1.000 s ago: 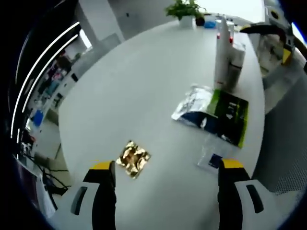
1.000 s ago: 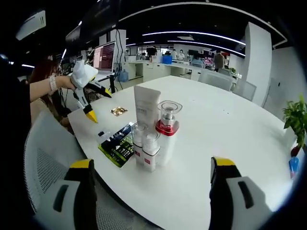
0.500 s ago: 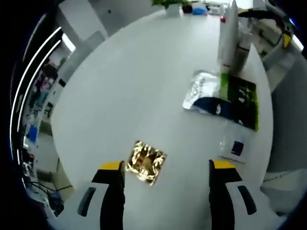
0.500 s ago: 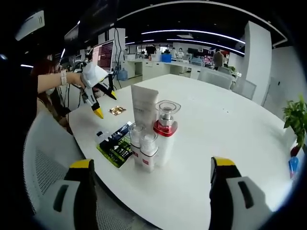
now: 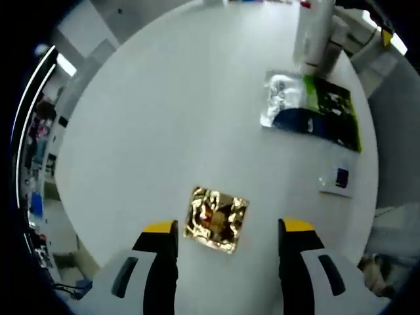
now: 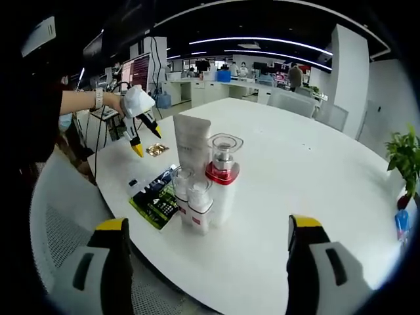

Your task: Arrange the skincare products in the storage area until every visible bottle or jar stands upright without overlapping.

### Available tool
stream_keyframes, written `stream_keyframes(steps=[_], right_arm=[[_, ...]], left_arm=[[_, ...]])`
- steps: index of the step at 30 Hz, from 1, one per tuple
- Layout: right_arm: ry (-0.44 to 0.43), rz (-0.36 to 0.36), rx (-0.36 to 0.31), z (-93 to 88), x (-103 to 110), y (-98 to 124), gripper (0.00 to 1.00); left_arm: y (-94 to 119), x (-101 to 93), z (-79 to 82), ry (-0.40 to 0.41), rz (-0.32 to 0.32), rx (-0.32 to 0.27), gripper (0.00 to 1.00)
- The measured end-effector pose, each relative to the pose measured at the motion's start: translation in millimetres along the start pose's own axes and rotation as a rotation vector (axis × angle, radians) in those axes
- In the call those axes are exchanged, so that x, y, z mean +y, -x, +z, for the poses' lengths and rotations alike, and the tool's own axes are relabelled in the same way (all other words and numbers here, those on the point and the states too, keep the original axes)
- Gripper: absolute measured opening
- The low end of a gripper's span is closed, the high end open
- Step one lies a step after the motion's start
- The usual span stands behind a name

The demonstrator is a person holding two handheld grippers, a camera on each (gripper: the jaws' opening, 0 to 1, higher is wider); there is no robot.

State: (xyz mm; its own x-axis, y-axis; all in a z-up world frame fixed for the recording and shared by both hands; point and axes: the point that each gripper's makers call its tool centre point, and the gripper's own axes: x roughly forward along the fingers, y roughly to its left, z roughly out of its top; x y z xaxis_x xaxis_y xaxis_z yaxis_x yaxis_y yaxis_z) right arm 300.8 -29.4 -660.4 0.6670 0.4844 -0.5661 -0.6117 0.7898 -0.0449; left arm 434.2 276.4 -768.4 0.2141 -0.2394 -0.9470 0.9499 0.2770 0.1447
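Left gripper view: left gripper (image 5: 226,231) hangs over the white tabletop (image 5: 164,118), jaws spread wide, holding nothing. Gold foil sachet (image 5: 216,219) lies flat between the jaw tips, not touching either. Further off: silver sachet (image 5: 281,98), dark/green packet (image 5: 325,121) beside it, small clear sachet (image 5: 336,179) nearer the edge. White tube (image 5: 314,29) w/ bottles stands at top of view.

Right gripper view: right gripper (image 6: 207,231) released, jaws far apart, well back from the cluster. White tube (image 6: 192,143), red-collared pump bottle (image 6: 221,176) and two small bottles (image 6: 192,200) stand upright, close together, touching or not: can't tell. Left gripper (image 6: 138,125) poised above gold sachet (image 6: 157,149).

Step (judgement): bottles look sorted; the left gripper is lining up on the gold sachet. Next: lower, close jaws on its edges; flat foil, prob. slippery, thin to pinch.
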Motion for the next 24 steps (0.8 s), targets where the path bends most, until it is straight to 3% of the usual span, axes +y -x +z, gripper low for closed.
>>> stream_keyframes(steps=[17,24], right_arm=[[-0.02,-0.018,0.028,-7.3,-7,-2,1.0],[-0.031,-0.016,0.025,-6.6,-7,-3,1.0]], left_arm=[[-18,8.7,-9.8,-0.048,-0.108,0.071,0.48],[-20,11.4,-10.9,-0.05,-0.149,0.079,0.5]])
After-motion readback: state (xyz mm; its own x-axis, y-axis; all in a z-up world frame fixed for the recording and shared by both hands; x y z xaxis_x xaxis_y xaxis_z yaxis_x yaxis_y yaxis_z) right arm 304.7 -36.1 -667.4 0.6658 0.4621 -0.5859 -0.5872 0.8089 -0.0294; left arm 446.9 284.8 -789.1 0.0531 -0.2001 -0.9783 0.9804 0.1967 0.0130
